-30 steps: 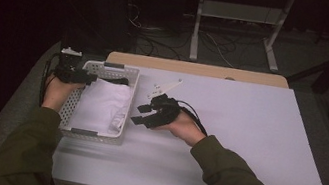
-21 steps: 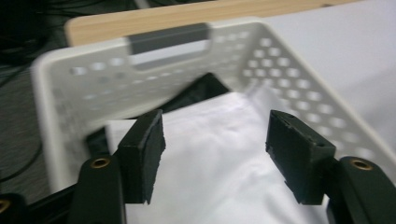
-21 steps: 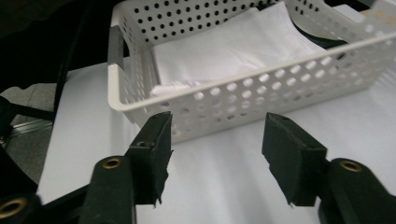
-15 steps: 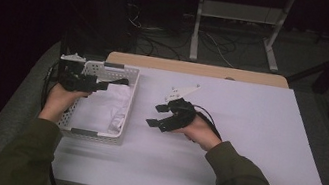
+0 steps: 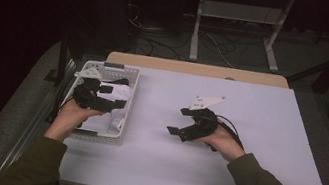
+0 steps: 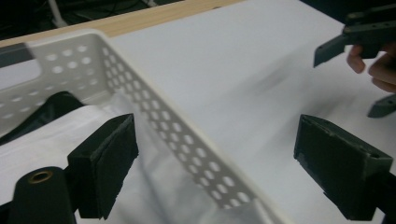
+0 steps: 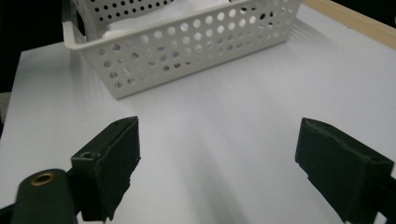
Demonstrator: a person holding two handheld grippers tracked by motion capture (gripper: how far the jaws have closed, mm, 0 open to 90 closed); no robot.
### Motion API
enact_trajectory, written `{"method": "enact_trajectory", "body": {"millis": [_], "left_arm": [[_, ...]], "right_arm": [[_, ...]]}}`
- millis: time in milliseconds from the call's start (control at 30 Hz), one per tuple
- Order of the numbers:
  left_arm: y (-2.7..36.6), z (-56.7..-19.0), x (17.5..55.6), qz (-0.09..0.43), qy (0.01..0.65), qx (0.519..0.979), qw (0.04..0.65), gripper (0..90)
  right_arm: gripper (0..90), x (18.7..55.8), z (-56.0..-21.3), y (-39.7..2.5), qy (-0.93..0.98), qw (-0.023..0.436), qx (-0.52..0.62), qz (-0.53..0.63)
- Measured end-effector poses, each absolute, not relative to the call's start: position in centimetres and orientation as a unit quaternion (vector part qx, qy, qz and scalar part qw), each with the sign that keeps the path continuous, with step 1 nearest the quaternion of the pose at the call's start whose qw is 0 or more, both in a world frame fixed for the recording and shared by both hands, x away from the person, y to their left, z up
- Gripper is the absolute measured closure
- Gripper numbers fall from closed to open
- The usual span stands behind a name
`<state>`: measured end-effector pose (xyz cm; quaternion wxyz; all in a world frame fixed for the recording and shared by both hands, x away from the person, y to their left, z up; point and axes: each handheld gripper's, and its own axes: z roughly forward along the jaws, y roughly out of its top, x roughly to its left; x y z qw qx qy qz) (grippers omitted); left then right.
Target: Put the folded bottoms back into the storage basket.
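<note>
White perforated basket [image 5: 94, 134] is sitting at the left edge of the white table [image 5: 249, 178], left of centre in the high view, and it is holding white cloth [image 5: 119, 94] with something dark [image 6: 44, 112] lying at its far end. The left gripper [image 5: 113, 96] is hovering over the basket, its jaws standing wide apart; in the left gripper view one jaw is hanging above the cloth inside while the other is hanging over bare table outside, so the basket's long side wall [image 6: 187, 140] is running between them across the middle of the frame. The right gripper [image 5: 182, 123] is hovering over open tabletop at the centre of the high view, well apart from the basket, its jaws also spread wide and holding nothing. In the right gripper view the basket [image 7: 187, 51] is filling the upper part of the frame, with only bare table lying between it and the jaws. In the upper right of the left gripper view, the right gripper [image 6: 362, 70] and the fingers [image 6: 380, 70] gripping it are showing. Beyond the table's far wooden edge [image 5: 197, 69], cables [image 5: 162, 34] are trailing across a dark floor beside a white frame [image 5: 235, 18].
</note>
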<state>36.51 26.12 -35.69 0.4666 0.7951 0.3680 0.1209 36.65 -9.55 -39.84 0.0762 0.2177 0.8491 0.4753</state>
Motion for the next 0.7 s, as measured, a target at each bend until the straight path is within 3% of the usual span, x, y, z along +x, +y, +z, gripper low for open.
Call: {"method": "enact_trajectory", "body": {"millis": [333,700], "left_arm": [[23.5,-36.9,33.5,0.099,0.325,0.805,0.486,0.6],[21.3,-38.1,31.3,0.086,0.295,0.825,0.473,0.0]], "right_arm": [[1.7,34.7,-39.8,-14.3,0.847,0.088,0.222,0.476],[0.4,32.1,-40.1,-19.3,0.841,0.097,0.237,0.477]]}}
